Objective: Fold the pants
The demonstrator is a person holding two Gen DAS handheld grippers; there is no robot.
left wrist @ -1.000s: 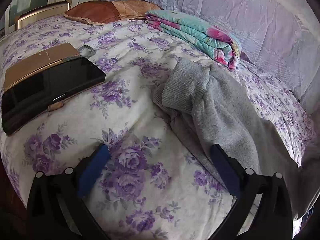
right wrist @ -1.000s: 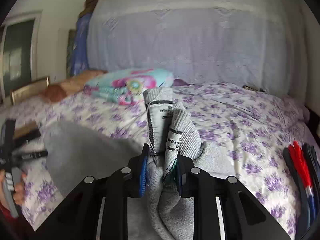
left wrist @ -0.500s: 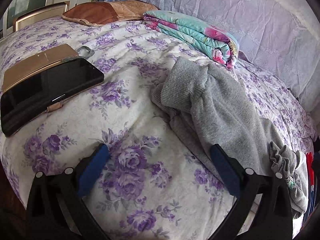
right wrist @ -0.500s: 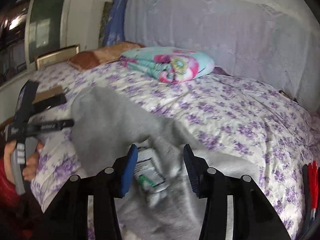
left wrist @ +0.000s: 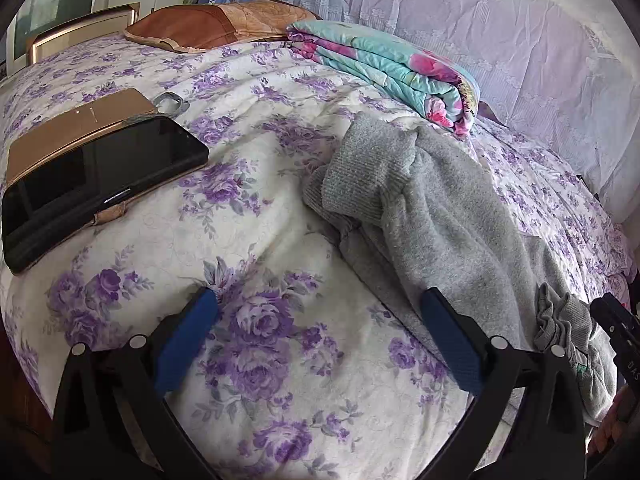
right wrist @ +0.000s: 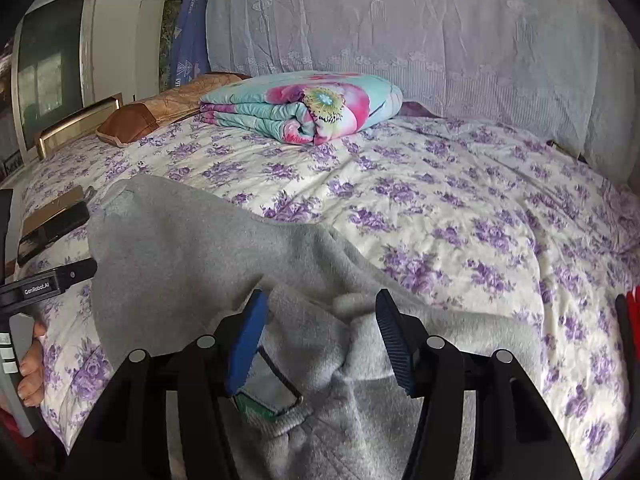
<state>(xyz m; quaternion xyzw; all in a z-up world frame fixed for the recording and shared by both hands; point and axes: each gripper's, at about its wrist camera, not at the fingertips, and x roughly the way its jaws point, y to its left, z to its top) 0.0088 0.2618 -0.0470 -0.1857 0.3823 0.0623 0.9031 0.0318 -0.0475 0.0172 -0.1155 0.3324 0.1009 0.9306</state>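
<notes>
Grey sweatpants (left wrist: pixel 448 216) lie in a long heap on the floral bedspread (left wrist: pixel 256 240), ribbed cuff end toward the far side, waistband bunched at the near right. My left gripper (left wrist: pixel 320 312) is open and empty above the bedspread, just left of the pants. In the right wrist view the pants (right wrist: pixel 192 256) spread from far left to the near middle. My right gripper (right wrist: pixel 320 320) is open, its jaws standing apart over the crumpled waistband with its label (right wrist: pixel 264 400); nothing is held.
A black tablet (left wrist: pixel 96 180) on a tan case (left wrist: pixel 72 128) lies at the left. A folded floral quilt (left wrist: pixel 392 76) and a brown pillow (left wrist: pixel 208 28) sit at the back. A lace-covered headboard (right wrist: pixel 400 40) stands behind. Red-and-dark items (right wrist: pixel 630 320) lie at the right edge.
My right gripper, shut on the raised waistband a second ago, has opened and dropped it on the bed. The waistband now lies crumpled. My left gripper has stayed open and nearly still.
</notes>
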